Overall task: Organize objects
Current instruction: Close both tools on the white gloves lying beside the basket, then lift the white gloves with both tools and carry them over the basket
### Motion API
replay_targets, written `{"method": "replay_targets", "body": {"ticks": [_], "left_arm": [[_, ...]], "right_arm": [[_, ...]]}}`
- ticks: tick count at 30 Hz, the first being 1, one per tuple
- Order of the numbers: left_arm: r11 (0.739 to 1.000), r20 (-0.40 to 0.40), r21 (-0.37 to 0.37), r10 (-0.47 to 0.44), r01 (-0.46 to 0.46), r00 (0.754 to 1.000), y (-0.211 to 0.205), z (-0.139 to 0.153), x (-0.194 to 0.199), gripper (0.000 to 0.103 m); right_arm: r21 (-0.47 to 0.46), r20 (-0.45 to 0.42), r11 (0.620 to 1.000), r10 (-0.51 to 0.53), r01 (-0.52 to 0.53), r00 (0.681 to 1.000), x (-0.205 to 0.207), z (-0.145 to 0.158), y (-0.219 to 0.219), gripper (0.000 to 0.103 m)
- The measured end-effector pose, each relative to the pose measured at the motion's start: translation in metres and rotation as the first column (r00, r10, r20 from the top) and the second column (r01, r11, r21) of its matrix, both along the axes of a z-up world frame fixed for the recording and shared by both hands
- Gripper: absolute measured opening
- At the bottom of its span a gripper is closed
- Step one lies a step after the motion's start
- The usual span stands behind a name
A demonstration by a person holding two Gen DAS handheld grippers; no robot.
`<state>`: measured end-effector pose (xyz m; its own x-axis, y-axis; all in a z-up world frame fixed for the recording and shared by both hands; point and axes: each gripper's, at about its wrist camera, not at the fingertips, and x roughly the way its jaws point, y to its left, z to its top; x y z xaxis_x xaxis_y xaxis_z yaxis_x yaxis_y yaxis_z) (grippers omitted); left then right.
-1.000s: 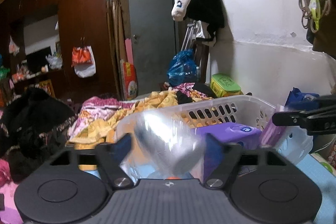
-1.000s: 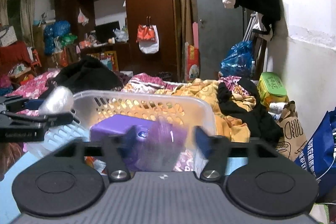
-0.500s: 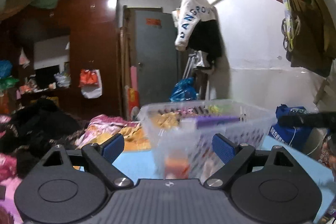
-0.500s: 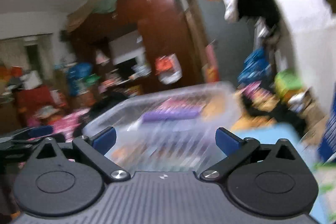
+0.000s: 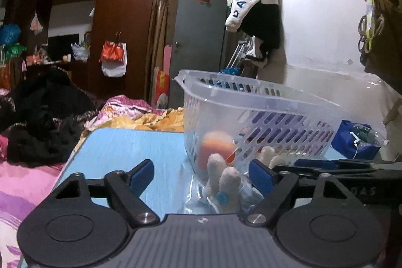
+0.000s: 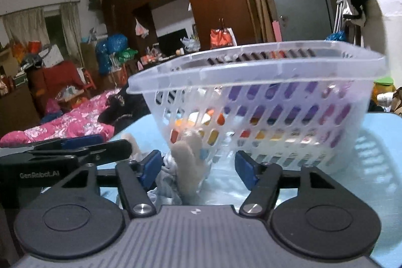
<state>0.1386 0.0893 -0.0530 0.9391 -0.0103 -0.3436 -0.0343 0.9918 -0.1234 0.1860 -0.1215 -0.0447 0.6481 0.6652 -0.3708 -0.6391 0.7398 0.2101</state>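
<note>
Blue tabletop (image 5: 130, 150) is being seen bare from its left edge across to the basket, beyond which bedding is piled. Clear slotted plastic basket (image 6: 263, 102) is being stood on the tabletop; orange and purple items are being glimpsed through its wall, too blurred to name. Soft white toy (image 5: 224, 182) in a crinkled clear wrapper is being left lying on the tabletop against the basket's near wall. Left gripper (image 5: 202, 175) is being held wide apart, gripping nothing, the toy sitting nearer its right finger. Right gripper (image 6: 197, 165) is likewise being held wide, gripping nothing, the toy (image 6: 188, 157) nearer its left finger.
</note>
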Motion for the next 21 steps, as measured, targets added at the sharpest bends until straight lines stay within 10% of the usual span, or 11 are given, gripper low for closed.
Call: {"method": "replay_targets", "body": {"ticks": [9, 21], "left_arm": [[0.999, -0.016, -0.023, -0.045, 0.044, 0.999, -0.003, -0.009, 0.003, 0.025], [0.995, 0.149, 0.01, -0.096, 0.096, 0.984, -0.025, -0.001, -0.033, 0.02]], "right_arm": [[-0.02, 0.028, 1.0, 0.015, -0.014, 1.0, -0.011, 0.003, 0.002, 0.017], [0.03, 0.12, 0.999, 0.005, -0.009, 0.993, -0.032, 0.009, -0.016, 0.014]]}}
